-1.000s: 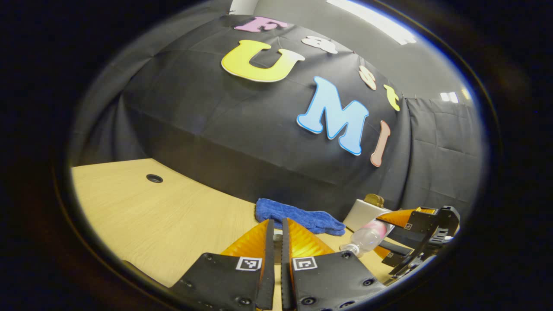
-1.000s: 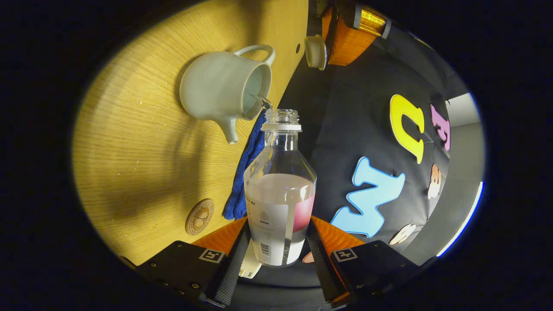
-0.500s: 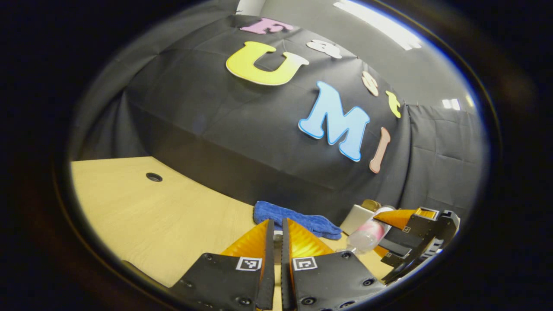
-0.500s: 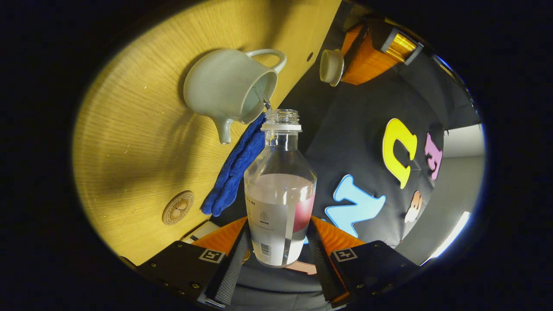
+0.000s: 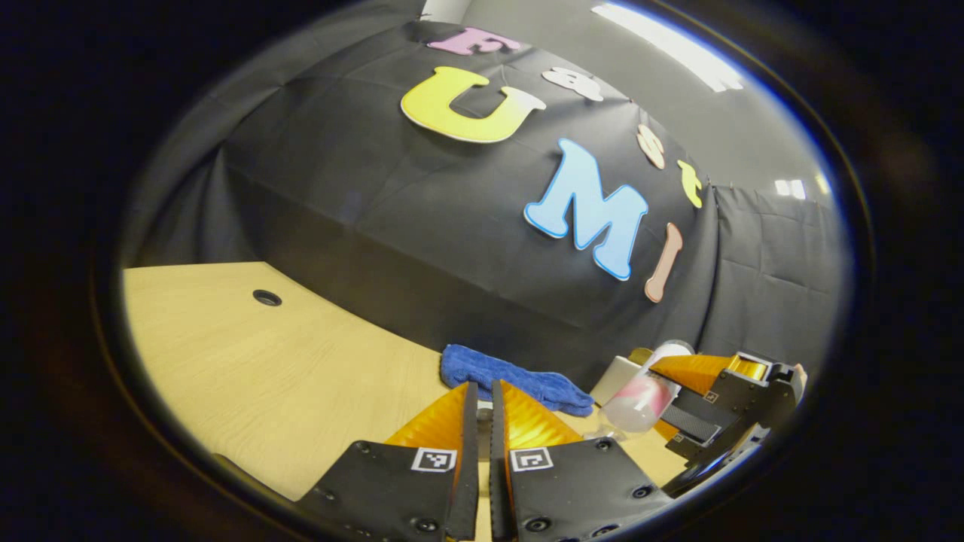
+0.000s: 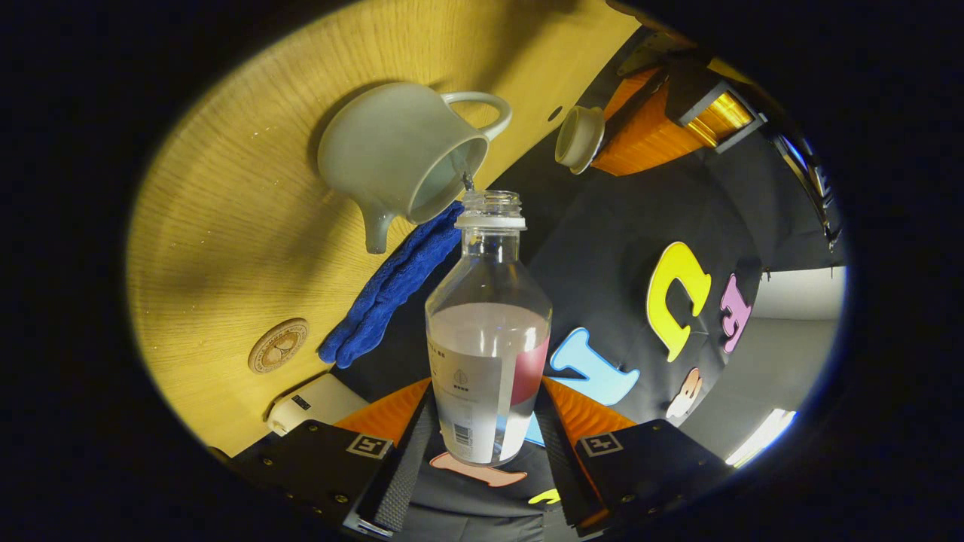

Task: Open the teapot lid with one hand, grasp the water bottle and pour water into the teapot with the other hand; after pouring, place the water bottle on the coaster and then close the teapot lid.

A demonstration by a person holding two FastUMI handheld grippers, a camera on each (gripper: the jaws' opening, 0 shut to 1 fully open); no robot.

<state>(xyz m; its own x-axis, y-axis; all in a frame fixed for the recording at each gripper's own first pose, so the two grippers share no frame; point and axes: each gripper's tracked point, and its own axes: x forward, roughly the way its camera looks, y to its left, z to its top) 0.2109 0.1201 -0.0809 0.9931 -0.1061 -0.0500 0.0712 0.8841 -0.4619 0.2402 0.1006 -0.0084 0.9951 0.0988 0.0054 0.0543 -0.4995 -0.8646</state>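
In the right gripper view, the round coaster (image 6: 279,345) lies bare on the wooden bench (image 6: 226,226), with a white box (image 6: 316,399) just below it, a blue cloth (image 6: 392,282) beside it, and the open teapot (image 6: 399,158) beyond the cloth. The right gripper (image 6: 486,444) clamps the water bottle (image 6: 488,331) by its labelled body, mouth tipped at the teapot's rim with a thin stream falling in. Farther right, the left gripper (image 6: 602,139) pinches the teapot lid (image 6: 578,138), held well clear of the pot, its fingers nearly together.

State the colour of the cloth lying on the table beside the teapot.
The cloth is deep blue, clearest in the right gripper view, beside the teapot.
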